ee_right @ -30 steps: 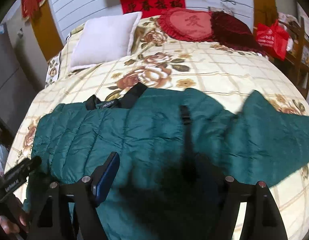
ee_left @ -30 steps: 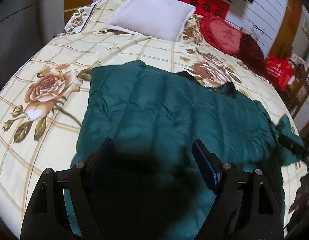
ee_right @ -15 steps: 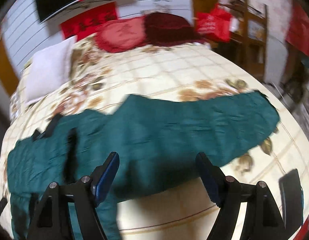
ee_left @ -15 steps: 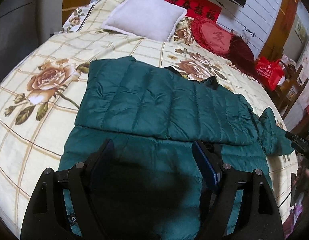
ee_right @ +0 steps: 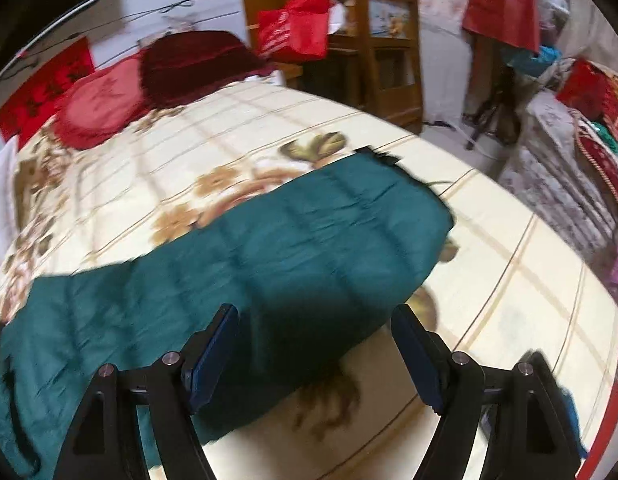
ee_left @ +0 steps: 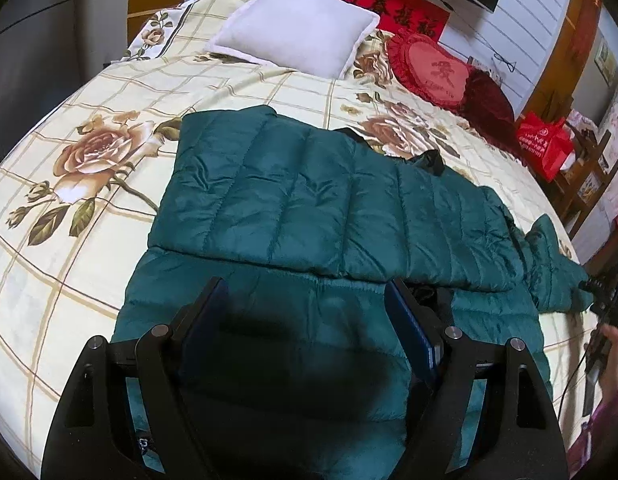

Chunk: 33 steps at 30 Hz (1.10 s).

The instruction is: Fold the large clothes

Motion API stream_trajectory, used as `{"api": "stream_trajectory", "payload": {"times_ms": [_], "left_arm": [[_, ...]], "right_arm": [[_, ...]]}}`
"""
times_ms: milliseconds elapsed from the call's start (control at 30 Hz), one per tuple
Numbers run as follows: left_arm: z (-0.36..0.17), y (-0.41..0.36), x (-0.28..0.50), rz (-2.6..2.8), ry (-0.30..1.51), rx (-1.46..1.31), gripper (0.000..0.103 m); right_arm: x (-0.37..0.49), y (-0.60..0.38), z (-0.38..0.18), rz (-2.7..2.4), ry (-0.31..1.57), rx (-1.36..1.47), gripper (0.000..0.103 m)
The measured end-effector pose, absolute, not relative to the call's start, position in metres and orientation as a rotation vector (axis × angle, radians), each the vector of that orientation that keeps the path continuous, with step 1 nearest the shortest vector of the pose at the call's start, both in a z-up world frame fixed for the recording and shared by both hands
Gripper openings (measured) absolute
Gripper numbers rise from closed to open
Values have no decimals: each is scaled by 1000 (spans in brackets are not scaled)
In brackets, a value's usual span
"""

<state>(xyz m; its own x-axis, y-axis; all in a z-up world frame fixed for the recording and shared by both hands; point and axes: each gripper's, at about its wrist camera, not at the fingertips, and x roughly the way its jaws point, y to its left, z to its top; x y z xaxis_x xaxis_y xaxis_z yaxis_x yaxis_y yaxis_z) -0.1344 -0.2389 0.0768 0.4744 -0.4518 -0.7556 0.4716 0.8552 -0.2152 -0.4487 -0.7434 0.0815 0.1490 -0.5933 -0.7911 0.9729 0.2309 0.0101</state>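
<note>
Nearest you, your left hand-held gripper hovers wide open and empty over the lower body of a teal quilted down jacket. Your right hand-held gripper is equally open and empty above the jacket's outstretched sleeve. The jacket lies spread across the floral bed, one sleeve already folded over its body. It looks light, puffy and slippery; pinch at the cuff or a stitched seam. Farther off, a red bag stands beside the bed, contents unseen.
</note>
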Motion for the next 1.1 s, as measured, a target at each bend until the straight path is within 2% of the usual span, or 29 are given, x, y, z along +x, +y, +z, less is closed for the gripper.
{"api": "stream_trajectory", "payload": {"times_ms": [500, 700, 767, 833, 900, 933, 1100], "left_arm": [[64, -248, -138, -570, 938, 38, 81], [59, -249, -137, -566, 951, 41, 81], [58, -248, -138, -567, 955, 38, 81], [58, -248, -139, -567, 955, 39, 81], [58, -247, -139, -570, 955, 39, 81], [59, -246, -140, -572, 953, 39, 81], [66, -241, -145, -571, 919, 49, 81]], "right_arm": [[-485, -823, 56, -1310, 666, 771, 77], [-476, -828, 49, -1305, 735, 736, 77], [-473, -825, 50, -1302, 756, 707, 68], [-471, -820, 52, -1275, 754, 683, 37], [-470, -814, 57, -1236, 758, 668, 23], [-472, -811, 59, -1218, 748, 668, 18], [-487, -785, 88, -1109, 608, 679, 16]]}}
